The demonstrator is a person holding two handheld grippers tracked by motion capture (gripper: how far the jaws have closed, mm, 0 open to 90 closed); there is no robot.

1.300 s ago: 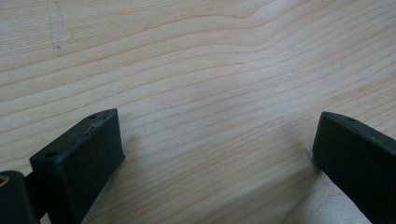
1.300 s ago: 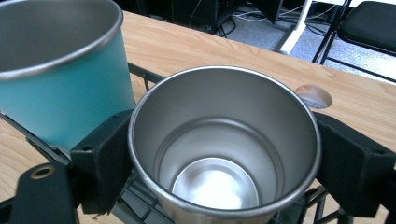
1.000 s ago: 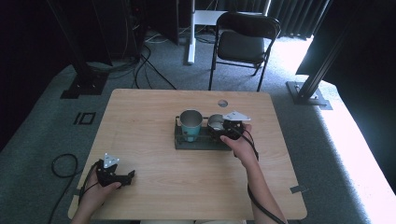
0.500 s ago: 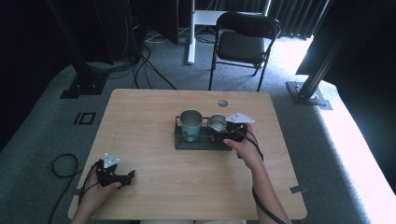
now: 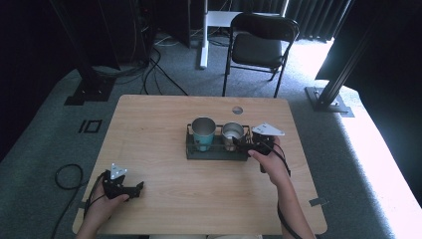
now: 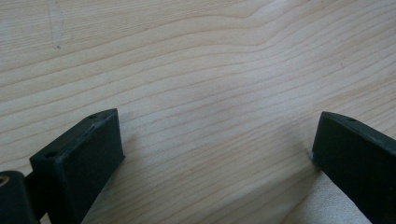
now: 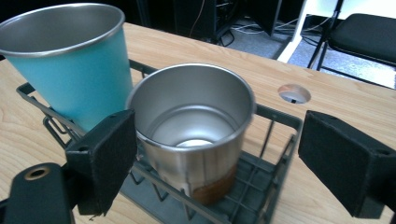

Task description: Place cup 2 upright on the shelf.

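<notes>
My right gripper (image 7: 219,161) stands with its jaws wide apart, and the steel cup (image 7: 194,123) sits just ahead of them, between the two pads but not clamped; the left pad (image 7: 109,156) is just beside the cup's wall, the other well off it. The cup stands upright in the black wire rack (image 7: 275,116), at the end nearest my tool, with the teal cup (image 7: 70,60) right beyond it on the far side.

I judge the steel cup light, stiff and slick: thin bare metal, a rolled rim, straight round walls, a brownish band at the foot. Polished steel slides under a pad, so I would take it across the upper wall just under the rim, one jaw on each side, and squeeze firmly; it should not dent easily. The rack's wires may catch the foot if I tilt it while lifting.

My left gripper (image 5: 124,186) rests low on the wooden table (image 6: 196,56), well apart from the rack, jaws spread with nothing between them but pale, fine-grained wood.
</notes>
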